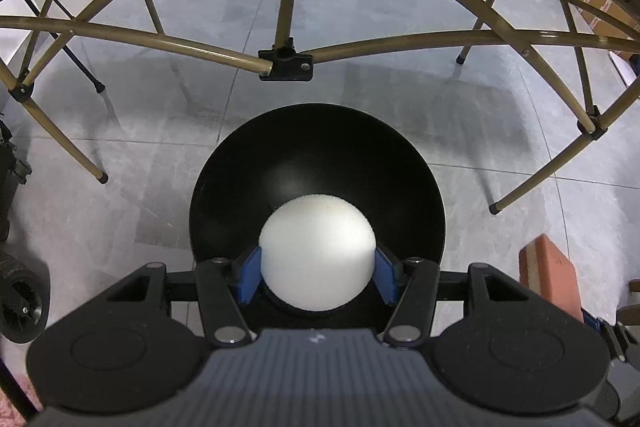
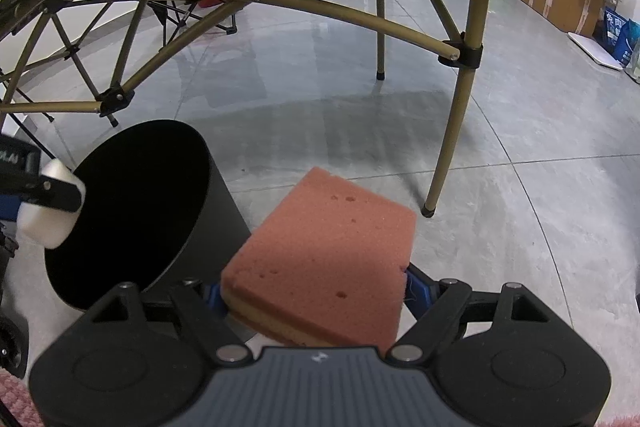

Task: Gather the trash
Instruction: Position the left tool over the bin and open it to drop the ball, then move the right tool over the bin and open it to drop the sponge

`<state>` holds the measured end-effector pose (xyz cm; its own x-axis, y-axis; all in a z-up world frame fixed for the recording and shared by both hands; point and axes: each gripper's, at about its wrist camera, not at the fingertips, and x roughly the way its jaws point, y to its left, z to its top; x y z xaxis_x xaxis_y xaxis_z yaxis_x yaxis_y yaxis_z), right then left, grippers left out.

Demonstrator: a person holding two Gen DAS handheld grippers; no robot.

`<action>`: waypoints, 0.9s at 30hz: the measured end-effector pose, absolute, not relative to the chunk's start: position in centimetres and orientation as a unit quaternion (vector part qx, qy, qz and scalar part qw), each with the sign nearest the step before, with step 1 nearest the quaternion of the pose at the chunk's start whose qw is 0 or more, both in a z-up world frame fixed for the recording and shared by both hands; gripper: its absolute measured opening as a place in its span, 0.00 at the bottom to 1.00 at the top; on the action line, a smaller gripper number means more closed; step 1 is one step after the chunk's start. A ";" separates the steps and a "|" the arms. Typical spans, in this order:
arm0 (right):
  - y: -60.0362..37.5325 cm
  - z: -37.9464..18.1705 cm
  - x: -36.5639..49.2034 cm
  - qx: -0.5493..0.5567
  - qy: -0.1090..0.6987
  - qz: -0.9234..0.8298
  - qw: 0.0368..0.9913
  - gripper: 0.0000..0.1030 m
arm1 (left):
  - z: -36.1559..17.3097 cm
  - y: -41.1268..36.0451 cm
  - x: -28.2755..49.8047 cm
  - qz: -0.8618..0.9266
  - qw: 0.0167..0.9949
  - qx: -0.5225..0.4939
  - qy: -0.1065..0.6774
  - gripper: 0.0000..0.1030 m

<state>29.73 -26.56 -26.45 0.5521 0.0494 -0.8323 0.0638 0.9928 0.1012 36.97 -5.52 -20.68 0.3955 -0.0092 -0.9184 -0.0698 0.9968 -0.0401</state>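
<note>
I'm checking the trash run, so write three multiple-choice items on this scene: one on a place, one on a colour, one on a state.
1. Where is the white ball?
A. on the floor
B. over the open bin
C. on the table

2. What colour is the sponge's top face?
A. pink
B. green
C. blue

3. What is the right gripper doing?
A. standing open and empty
B. gripping the bin's rim
C. gripping the sponge

Answers:
1 B: the left wrist view shows the ball above the bin's dark mouth.
2 A: the right wrist view shows a pink top.
3 C: blue pads press the sponge's two sides.
</note>
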 end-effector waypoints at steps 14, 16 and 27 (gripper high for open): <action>-27.0 -26.9 29.9 0.066 0.480 -0.008 0.875 0.78 | -21.7 -6.5 38.3 0.036 0.823 -0.022 0.566 1.00; -27.0 -26.9 29.9 0.067 0.480 -0.007 0.875 0.78 | -21.9 -6.5 38.3 0.034 0.819 -0.023 0.572 1.00; -27.0 -26.7 29.6 0.066 0.479 -0.003 0.875 0.78 | -22.0 -6.5 38.3 0.034 0.816 -0.019 0.577 1.00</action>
<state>29.64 -26.95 -26.69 0.5408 0.0582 -0.8392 0.0692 0.9911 0.1133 38.30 -6.47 -22.04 0.3309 0.0332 -0.9431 -0.0778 0.9969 0.0077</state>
